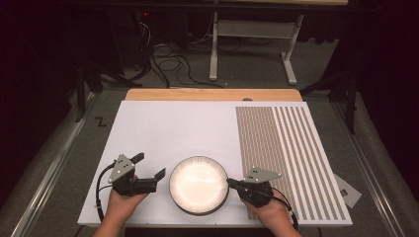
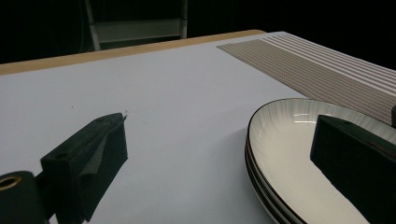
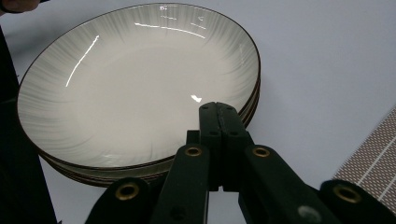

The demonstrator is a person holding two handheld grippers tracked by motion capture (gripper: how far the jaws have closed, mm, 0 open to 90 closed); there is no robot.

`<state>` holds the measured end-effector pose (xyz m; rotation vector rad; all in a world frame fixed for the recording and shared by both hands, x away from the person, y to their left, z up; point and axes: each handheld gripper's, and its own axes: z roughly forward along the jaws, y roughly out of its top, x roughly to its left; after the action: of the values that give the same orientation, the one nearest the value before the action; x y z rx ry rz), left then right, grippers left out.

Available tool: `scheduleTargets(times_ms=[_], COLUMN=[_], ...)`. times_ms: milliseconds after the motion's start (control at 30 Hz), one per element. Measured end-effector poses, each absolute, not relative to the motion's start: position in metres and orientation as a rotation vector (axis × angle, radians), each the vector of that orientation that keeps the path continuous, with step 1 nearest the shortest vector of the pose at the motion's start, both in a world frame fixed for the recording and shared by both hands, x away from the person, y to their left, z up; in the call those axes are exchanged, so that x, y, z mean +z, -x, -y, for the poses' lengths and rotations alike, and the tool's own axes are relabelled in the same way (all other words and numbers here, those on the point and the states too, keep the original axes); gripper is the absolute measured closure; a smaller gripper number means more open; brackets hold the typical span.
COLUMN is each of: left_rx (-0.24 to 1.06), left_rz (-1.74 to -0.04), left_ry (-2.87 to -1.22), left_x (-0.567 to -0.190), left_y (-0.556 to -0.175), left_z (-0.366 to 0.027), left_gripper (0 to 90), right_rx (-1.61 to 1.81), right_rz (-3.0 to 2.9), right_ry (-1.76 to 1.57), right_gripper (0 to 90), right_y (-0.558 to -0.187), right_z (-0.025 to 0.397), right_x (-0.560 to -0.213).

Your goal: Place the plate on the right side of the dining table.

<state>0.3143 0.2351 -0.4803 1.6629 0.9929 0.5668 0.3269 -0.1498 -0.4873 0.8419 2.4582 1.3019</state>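
Plates [image 1: 198, 185]: stacked, near front edge of white board [image 1: 163, 133], between both grippers. Left gripper [image 1: 151, 173]: jaws wide, just beside the stack's left rim. Right gripper [image 1: 230, 183]: jaws pressed together, tips over the right rim.

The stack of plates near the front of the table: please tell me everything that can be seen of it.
The stack of plates holds at least three shallow round plates, glossy cream-white like glazed ceramic, with fine radial lines and thin dark rims. It sits level on the white board, near its front edge, and the top plate is empty. The right gripper, jaws together, sits over its rim; contact is unclear. The open left gripper is beside it.
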Motion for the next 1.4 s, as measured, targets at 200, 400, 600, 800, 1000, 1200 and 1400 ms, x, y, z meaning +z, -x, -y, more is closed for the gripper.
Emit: scheduleTargets(times_ms=[200,400,600,800,1000,1200,1400], left_rx=[0.564,0.567,0.564,0.566,0.562,0.56,0.558], left_rz=[-0.992,-0.992,-0.993,-0.993,-0.995,-0.994,-0.996], left_ry=[-1.664,-1.661,-1.663,-1.657,-1.654,-1.65,-1.652], left_x=[-0.48,-0.48,-0.48,-0.479,-0.479,-0.479,-0.479], left_y=[-0.314,-0.314,-0.314,-0.314,-0.314,-0.314,-0.314], left_z=[-0.235,-0.236,-0.237,-0.238,-0.239,-0.239,-0.239], left_gripper=[4.6,4.6,4.6,4.6,4.6,4.6,4.6], right_rx=[1.307,1.289,1.29,1.272,1.263,1.26,1.27], right_rz=[-2.463,-2.481,-2.495,-2.527,-2.538,-2.539,-2.544], right_ry=[-0.841,-0.812,-0.815,-0.778,-0.771,-0.781,-0.775], right_gripper=[90.0,90.0,90.0,90.0,90.0,90.0,90.0], right_y=[-0.327,-0.327,-0.327,-0.326,-0.327,-0.326,-0.327], right_z=[0.15,0.145,0.142,0.134,0.129,0.129,0.13], right_x=[-0.488,-0.489,-0.49,-0.493,-0.494,-0.494,-0.494])
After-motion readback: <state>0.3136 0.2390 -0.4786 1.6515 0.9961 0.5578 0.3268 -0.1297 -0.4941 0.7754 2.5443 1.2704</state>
